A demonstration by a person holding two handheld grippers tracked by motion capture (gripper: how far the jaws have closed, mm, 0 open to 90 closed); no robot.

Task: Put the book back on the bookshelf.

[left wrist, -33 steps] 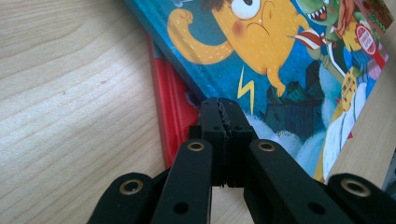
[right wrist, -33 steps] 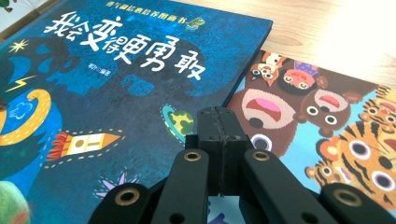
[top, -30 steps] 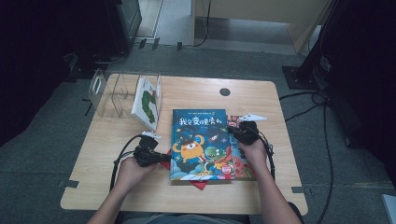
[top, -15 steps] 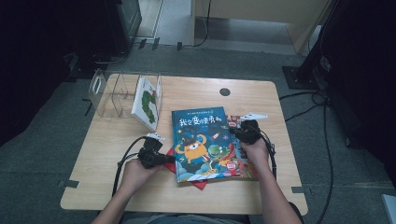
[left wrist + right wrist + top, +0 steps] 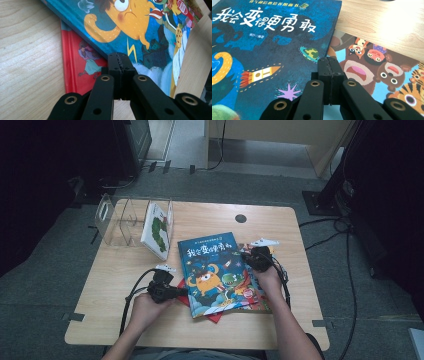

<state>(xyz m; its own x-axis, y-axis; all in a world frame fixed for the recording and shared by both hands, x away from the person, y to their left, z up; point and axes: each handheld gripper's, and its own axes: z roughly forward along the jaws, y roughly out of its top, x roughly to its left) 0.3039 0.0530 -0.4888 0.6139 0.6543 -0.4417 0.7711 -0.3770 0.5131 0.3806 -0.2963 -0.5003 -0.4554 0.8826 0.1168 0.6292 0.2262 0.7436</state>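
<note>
A: How should the blue book, mid-table on the red book, be handled?

B: It should be squared gently from both edges. The left gripper is clenched empty at its left edge, the right gripper likewise.

A: Changed?

B: It has been nudged right and turned.

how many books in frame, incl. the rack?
4. Blue monster book tops the pile at table centre; red book pokes out beneath its left edge, animal-faces book beneath its right; white book stands in the clear rack. The pile may hide more.
</note>
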